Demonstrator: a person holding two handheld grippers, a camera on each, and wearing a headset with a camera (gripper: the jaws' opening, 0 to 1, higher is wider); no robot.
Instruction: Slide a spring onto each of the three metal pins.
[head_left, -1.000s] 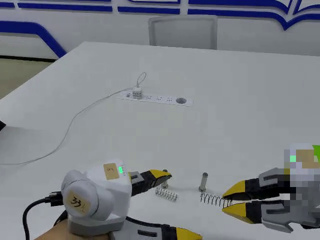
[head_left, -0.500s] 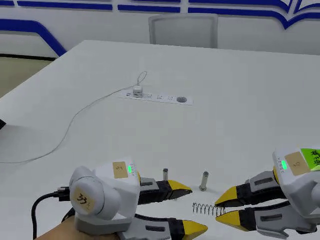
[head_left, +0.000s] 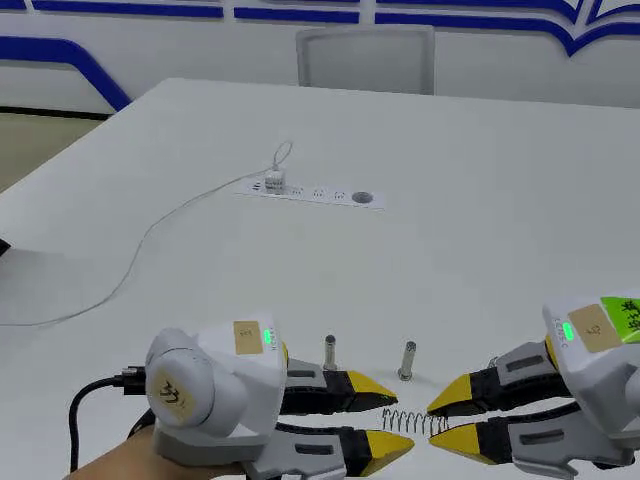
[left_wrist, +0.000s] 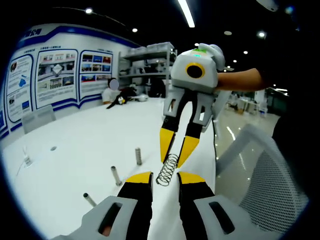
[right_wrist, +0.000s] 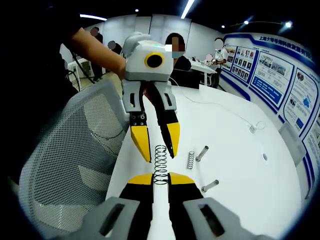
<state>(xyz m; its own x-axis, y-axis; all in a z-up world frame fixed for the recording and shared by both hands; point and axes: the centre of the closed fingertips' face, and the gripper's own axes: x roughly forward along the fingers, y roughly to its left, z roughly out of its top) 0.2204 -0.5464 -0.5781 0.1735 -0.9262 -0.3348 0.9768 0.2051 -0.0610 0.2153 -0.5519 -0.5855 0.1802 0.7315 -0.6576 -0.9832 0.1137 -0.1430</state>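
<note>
Closing the left gripper (head_left: 402, 413) softly and squarely looks the best course: its fingers are spread astride one end of the spring (head_left: 415, 422), and a hard squeeze could crush coils. The spring bridges both sets of fingertips near the table (head_left: 450, 250) edge, just before an upright pin (head_left: 407, 360), its other end pinched by the right gripper (head_left: 430, 425).

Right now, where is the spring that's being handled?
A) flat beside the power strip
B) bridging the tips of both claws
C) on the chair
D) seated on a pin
B: the spring runs from between the right claw tips to between the left claw tips.
</note>
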